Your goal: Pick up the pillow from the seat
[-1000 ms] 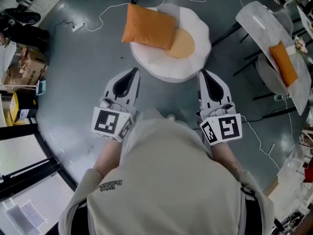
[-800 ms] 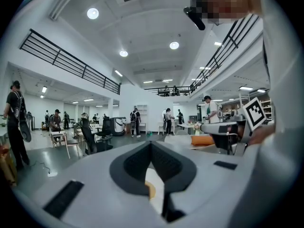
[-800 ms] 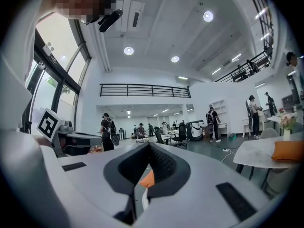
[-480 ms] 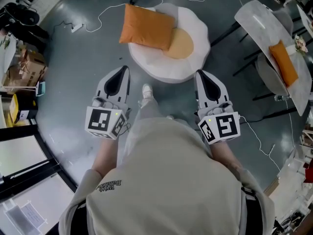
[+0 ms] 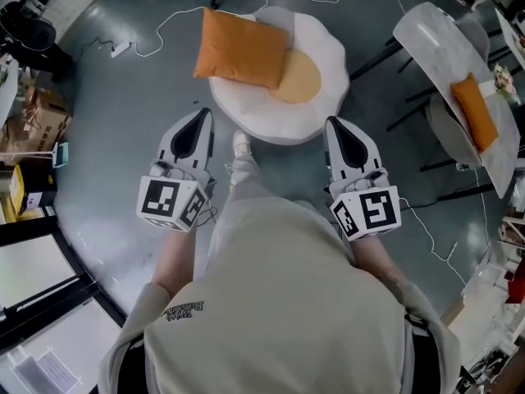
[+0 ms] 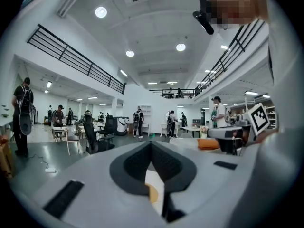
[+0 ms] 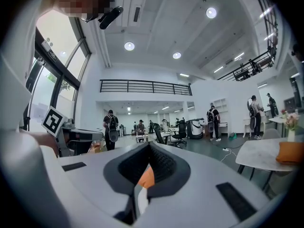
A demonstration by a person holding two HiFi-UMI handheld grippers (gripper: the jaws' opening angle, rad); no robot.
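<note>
An orange pillow (image 5: 240, 48) lies on the left part of a round white seat (image 5: 316, 112) with a tan disc cushion (image 5: 299, 76), straight ahead on the grey floor. My left gripper (image 5: 203, 115) hovers just short of the seat's left front edge, shut and empty. At the seat's right front edge my right gripper (image 5: 334, 123) is shut and empty too. Through the shut tips, the left gripper view shows slivers of white seat and tan cushion (image 6: 152, 193); the right gripper view shows a bit of the pillow (image 7: 147, 177).
A white cable (image 5: 166, 28) snakes over the floor behind the seat. At the right stands a white table (image 5: 447, 42) with a second orange pillow (image 5: 476, 110) below it. Boxes (image 5: 33, 115) sit at the left. People and office chairs (image 6: 97, 132) stand far off.
The person has stepped forward, one shoe now near the seat. Both grippers have come closer to the seat's front edge; the left one swung out to the left. Both stay shut.
</note>
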